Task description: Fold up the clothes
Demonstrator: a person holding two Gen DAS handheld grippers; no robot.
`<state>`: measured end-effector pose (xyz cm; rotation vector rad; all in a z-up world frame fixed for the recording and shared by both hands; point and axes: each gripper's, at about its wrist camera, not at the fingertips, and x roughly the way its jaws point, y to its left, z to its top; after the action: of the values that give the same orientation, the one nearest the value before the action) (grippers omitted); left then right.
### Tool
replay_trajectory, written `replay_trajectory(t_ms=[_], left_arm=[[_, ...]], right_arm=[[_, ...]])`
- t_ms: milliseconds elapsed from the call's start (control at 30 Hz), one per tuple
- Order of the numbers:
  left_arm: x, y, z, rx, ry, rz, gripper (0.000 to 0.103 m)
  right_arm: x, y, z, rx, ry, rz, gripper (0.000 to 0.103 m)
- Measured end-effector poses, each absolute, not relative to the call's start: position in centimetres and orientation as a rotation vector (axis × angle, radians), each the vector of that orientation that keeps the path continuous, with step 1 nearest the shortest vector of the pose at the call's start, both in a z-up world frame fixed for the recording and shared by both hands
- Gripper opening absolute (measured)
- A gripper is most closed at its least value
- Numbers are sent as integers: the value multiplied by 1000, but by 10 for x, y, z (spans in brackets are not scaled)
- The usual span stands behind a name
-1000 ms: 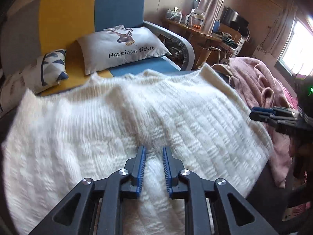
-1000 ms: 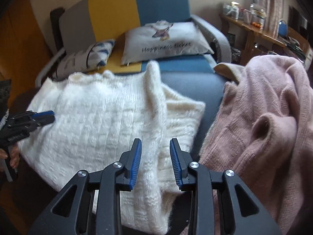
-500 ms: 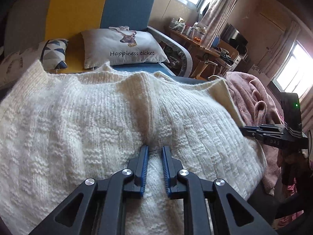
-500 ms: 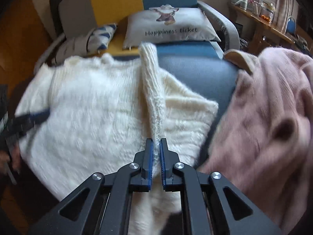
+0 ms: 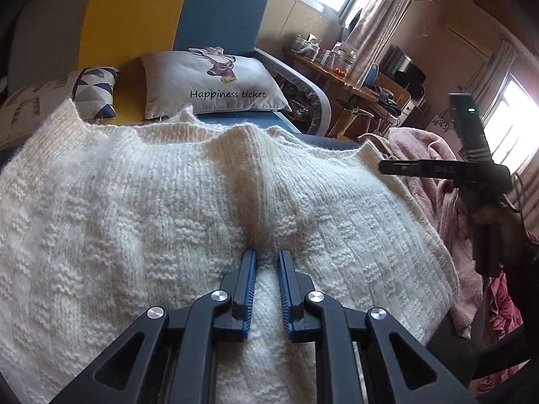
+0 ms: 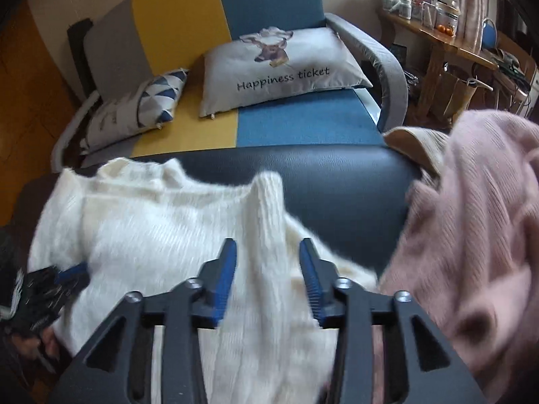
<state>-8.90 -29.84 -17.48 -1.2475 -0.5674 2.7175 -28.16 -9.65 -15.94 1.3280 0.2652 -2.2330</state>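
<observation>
A white sweater (image 5: 161,222) is being folded on a dark seat (image 6: 343,181), where it is lying spread over the left part, its far hem just short of the seat's far edge. The step in hand is judged to be the laying of a sleeve or side panel across the body.

A pinch of knit is being held by the left gripper (image 5: 266,259), its jaws clenched narrowly on the fabric near the near edge, with creases being drawn toward the pads.

The right gripper (image 6: 267,249) is being opened: its jaws have just been parting, and a raised ridge of the sweater is standing between them without being pressed, so that fold is released.

Next, a fresh edge is likely to need taking by the right gripper, and the ridge to need flattening, while the cloth is being kept pinned by the left.

A pink garment (image 6: 471,235) is lying heaped at the seat's right edge, apart from the sweater and not yet folded.

No container holding clothes is being shown; jars (image 6: 417,6) are standing on a far shelf, their contents too small to tell.
</observation>
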Motion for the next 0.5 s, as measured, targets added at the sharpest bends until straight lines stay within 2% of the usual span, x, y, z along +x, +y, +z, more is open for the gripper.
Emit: replay_trajectory(t_ms=[33, 67, 100, 200, 500], left_arm=[[-89, -299, -175, -1244, -576, 2717, 14], [-89, -299, -175, -1242, -579, 2716, 14], [-89, -300, -176, -1239, -584, 2716, 14], [-89, -300, -176, -1234, -594, 2713, 14], [-89, -301, -176, -1239, -604, 2713, 14]], right_arm=[[-285, -102, -164, 1335, 327, -2246, 43], [-288, -108, -168, 1342, 389, -2257, 34], [-286, -111, -172, 1343, 430, -2248, 6], [-273, -109, -172, 1292, 523, -2256, 7], [-280, -84, -179, 1308, 400, -2288, 7]])
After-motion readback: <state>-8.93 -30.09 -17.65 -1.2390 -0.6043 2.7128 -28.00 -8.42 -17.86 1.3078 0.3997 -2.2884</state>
